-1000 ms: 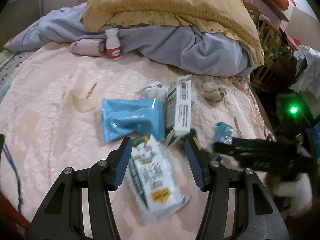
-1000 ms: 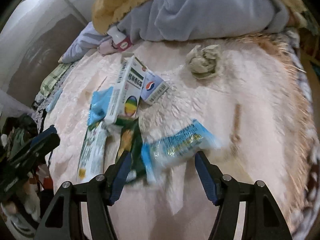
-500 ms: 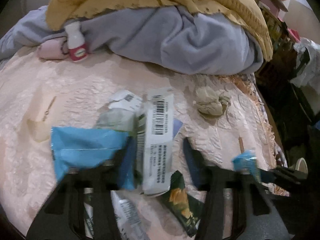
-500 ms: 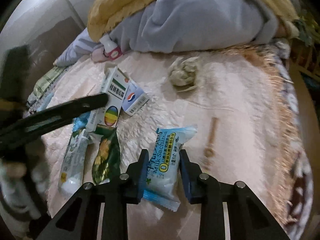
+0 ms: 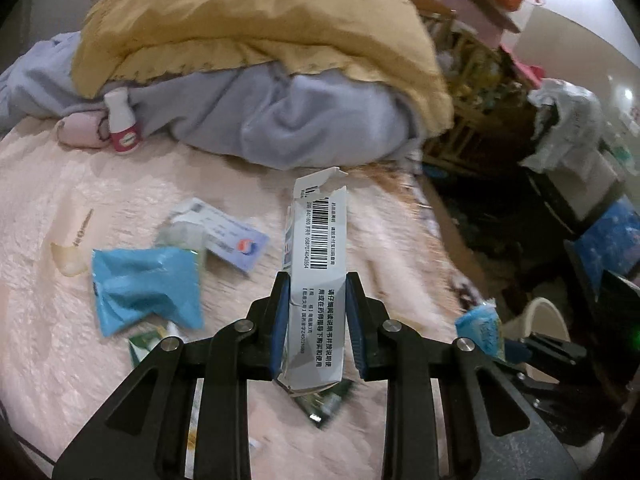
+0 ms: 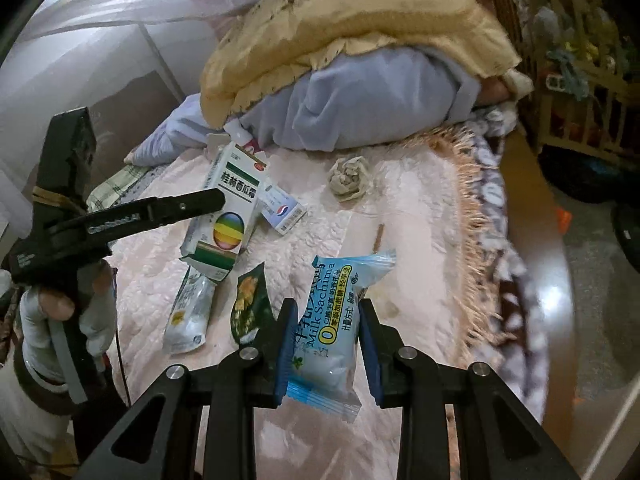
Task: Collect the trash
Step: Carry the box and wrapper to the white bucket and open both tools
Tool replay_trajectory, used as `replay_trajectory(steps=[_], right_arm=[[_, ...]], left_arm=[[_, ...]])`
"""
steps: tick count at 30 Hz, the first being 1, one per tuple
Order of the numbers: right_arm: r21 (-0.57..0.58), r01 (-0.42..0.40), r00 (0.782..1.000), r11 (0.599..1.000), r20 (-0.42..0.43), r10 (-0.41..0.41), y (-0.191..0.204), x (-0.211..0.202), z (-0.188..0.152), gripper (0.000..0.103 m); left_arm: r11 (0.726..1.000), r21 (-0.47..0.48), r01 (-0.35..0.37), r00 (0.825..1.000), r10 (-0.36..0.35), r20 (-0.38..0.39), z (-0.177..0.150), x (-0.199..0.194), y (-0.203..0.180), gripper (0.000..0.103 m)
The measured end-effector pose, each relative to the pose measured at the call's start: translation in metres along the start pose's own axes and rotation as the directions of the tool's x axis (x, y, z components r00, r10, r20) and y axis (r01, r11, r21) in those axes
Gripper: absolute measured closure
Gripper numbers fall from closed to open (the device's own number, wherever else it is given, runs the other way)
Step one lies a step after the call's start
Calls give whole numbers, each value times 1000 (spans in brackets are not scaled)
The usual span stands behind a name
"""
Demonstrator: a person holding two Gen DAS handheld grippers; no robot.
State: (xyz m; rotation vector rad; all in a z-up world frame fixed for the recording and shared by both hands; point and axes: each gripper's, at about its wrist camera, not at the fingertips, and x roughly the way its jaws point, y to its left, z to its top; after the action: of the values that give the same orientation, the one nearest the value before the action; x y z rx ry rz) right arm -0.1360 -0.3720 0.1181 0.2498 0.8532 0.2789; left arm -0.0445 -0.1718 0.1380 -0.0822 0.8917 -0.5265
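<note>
Trash (image 5: 236, 244) all over the pink bedspread (image 5: 48, 208), and two pieces already in the grip! Clenched on a tall white medicine box (image 5: 318, 248): the left hand-held gripper (image 5: 317, 280), jaws just been closing, blue pads now pressed on both long sides. Barcode face toward the camera, torn flap at the far end. From the right wrist view, a gloved hand (image 6: 60, 308) wrapped round that tool's handle at the far left.

Over to the right hand-held gripper (image 6: 328, 306): squeezed shut on a pale blue Milk Sachima packet (image 6: 332, 344), held lengthwise over the bedspread, crimped end poking out toward the camera.

Lying loose on the bed: a bright blue packet (image 5: 144, 288) on the left, a small white-and-blue box (image 6: 280, 208) just beyond it, a dark green snack wrapper (image 6: 250, 304) near the middle, a white-and-green pouch (image 6: 188, 316) just left of that. Farther off, a crumpled paper ball (image 6: 349, 178) close to the bedding pile, and a thin brown stick (image 6: 378, 238) between ball and packet.

Far left, a white bottle (image 5: 122, 124) with a red label, propped against the grey-blue blanket (image 5: 300, 120), yellow blanket (image 5: 248, 28) heaped on top.
</note>
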Motion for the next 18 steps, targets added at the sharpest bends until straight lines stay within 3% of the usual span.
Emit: replay_trajectory(steps=[8, 18], right_arm=[[24, 73, 996, 997, 58, -74, -18, -62, -23, 74], [114, 176, 977, 978, 103, -187, -62, -127, -57, 74]], left_arm=[[994, 77, 76, 997, -76, 4, -23, -19, -72, 79], [967, 189, 174, 985, -171, -33, -43, -19, -159, 79]])
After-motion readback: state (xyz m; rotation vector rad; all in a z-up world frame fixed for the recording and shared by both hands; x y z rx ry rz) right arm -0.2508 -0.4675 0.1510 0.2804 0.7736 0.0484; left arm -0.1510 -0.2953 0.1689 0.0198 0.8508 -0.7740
